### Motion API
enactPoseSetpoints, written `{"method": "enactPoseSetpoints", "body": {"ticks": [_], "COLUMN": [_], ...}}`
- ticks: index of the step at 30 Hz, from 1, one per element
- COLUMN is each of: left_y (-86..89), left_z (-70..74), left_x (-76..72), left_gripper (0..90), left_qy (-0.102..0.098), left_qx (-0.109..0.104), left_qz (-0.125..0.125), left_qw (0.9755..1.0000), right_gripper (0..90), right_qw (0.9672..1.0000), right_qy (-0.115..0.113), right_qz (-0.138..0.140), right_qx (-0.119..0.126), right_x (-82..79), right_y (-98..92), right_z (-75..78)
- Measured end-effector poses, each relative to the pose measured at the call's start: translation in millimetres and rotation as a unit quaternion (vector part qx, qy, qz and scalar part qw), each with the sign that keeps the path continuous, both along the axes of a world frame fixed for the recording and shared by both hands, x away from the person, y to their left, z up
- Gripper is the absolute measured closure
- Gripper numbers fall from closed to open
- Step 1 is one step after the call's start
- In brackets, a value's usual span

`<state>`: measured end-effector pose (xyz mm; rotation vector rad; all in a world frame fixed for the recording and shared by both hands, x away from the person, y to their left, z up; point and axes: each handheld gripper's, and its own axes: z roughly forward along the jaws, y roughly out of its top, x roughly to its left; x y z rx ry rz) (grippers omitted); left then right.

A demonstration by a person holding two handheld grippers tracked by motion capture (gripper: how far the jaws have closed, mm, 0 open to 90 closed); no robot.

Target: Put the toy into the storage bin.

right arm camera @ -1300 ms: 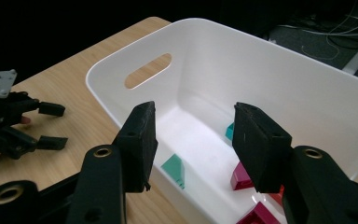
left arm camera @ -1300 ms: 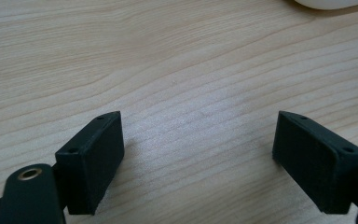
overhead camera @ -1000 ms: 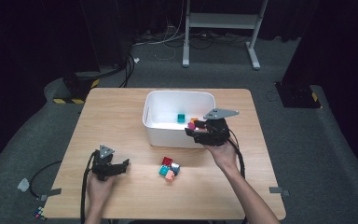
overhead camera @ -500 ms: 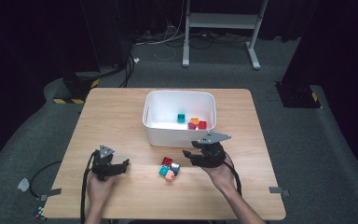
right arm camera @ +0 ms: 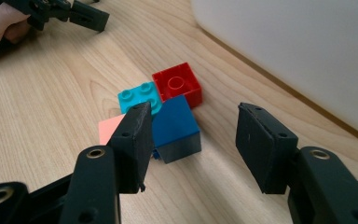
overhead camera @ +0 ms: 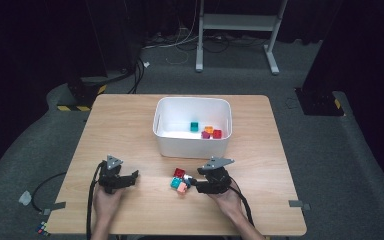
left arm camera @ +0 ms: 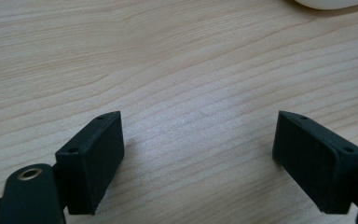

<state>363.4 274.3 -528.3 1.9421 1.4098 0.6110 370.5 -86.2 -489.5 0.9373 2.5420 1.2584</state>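
Hiding part of the salmon brick (right arm camera: 108, 129), the right tool (right arm camera: 191, 142) has been opening, gripping nothing; blue brick (right arm camera: 176, 127) between.

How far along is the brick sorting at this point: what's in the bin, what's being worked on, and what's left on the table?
Done: four bricks lie in the white bin: teal, orange, magenta, red. In hand: the right gripper is down at the pile on the table, jaws open and just widened, the blue brick between them, not yet clamped. Left: that blue one plus the red, teal and pink bricks. The left gripper rests open.
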Motion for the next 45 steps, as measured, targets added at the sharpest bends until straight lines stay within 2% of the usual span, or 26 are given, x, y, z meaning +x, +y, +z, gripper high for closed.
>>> {"method": "enactPoseSetpoints", "body": {"ticks": [10,17,21,27,38,43,45], "left_y": [0.0,0.0,0.0,0.0,0.0,0.0,0.0], "left_z": [0.0,0.0,0.0,0.0,0.0,0.0,-0.1], "left_x": [0.0,0.0,0.0,0.0,0.0,0.0,0.0], "left_gripper": [16.6,16.6,16.6,16.6,16.6,16.6,16.6], "left_qy": [0.0,0.0,0.0,0.0,0.0,0.0,0.0], "left_qx": [0.0,0.0,0.0,0.0,-0.001,-0.001,-0.001], "left_qz": [0.0,0.0,0.0,0.0,0.0,0.0,0.0], "left_qw": [1.0,1.0,1.0,1.0,1.0,1.0,1.0], "right_gripper": [46.0,45.9,46.3,47.7,50.7,50.9,53.2], "right_qw": [0.9999,0.9996,0.9998,0.9997,0.9996,0.9989,0.9988], "right_qy": [0.01,0.026,0.018,0.02,0.012,0.005,-0.002], "right_qz": [0.008,-0.001,0.004,0.001,-0.004,-0.003,-0.004], "right_qx": [0.001,0.013,-0.003,-0.014,-0.024,-0.046,-0.048], "right_x": [0.6,6.8,6.9,8.5,11.1,11.9,11.3], "right_y": [8.6,9.7,13.8,18.4,20.2,24.1,25.1], "right_z": [-11.0,-17.2,-18.9,-23.3,-25.1,-29.5,-30.9]}}
